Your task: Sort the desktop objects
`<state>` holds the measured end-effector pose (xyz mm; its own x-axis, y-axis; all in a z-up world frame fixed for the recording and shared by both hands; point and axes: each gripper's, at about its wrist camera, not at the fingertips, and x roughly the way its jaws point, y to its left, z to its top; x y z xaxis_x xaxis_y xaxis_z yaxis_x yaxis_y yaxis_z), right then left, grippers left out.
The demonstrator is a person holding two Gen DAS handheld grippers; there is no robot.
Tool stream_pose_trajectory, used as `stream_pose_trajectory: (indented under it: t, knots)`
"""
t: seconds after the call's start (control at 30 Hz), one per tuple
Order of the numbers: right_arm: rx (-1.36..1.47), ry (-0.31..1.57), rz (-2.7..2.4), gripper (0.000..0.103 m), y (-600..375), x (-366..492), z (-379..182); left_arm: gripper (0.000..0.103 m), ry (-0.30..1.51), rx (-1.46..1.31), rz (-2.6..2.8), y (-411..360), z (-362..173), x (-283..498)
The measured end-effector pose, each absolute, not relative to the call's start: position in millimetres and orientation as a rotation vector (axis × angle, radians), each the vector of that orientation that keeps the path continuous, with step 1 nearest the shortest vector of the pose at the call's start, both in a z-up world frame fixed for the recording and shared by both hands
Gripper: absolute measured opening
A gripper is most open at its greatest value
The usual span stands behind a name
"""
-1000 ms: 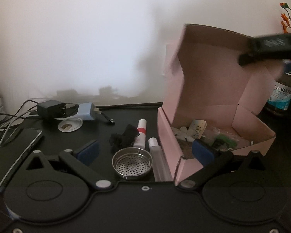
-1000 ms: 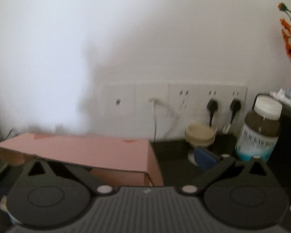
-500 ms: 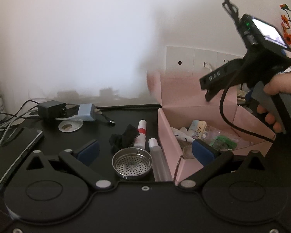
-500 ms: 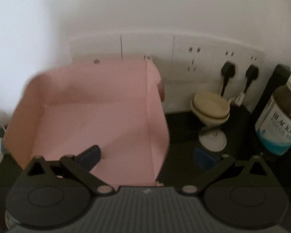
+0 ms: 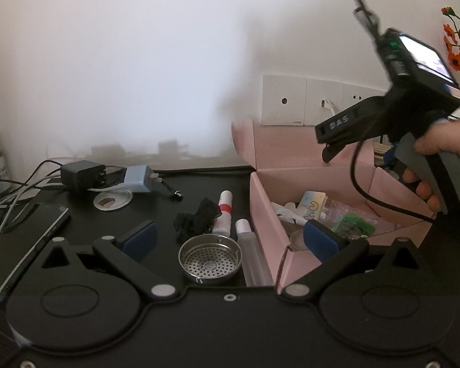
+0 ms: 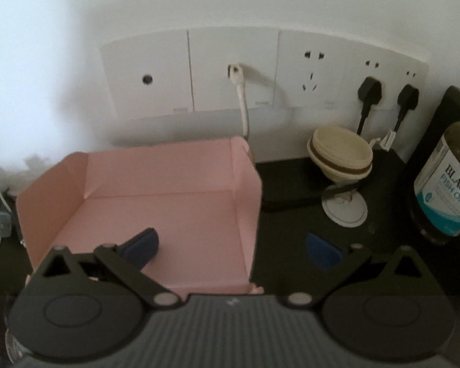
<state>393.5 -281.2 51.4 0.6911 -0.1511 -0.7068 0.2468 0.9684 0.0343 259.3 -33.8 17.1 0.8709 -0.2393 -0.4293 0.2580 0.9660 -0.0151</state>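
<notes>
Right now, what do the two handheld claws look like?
Left claw: black linkage arms, round black housings, silver pivot screws, blue pads. Right claw matches, with a ribbed grey body; from the left view it shows a grey pistol handle, black cable, lit screen and white lettering.

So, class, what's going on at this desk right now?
A person holds a claw in each hand, sorting desk clutter into a pink box. Both claws are open and empty. The right claw hovers over the box's folded-back lid. The left claw faces a metal strainer, two tubes and a black cloth, not yet boxed.
</notes>
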Motion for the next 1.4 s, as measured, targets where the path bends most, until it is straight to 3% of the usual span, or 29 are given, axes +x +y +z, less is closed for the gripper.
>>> stream_pose_trajectory:
  t: [0.23,0.7,0.97,1.4]
  knots:
    - [0.135,0.481,-0.091,0.102,-288,309,57,0.103,0.435,-0.021,-0.262,-23,25,258]
    - [0.323,0.415,-0.021,0.102,-325,154,17,0.103,0.452,-0.007,-0.272,-26,14,253]
    - [0.428,0.407,-0.077,0.102,-328,182,16,0.103,0.377,-0.062,-0.231,-15,27,251]
    - [0.462,0.379,-0.102,0.102,-305,241,19,0.103,0.405,-0.058,-0.18,-10,23,263]
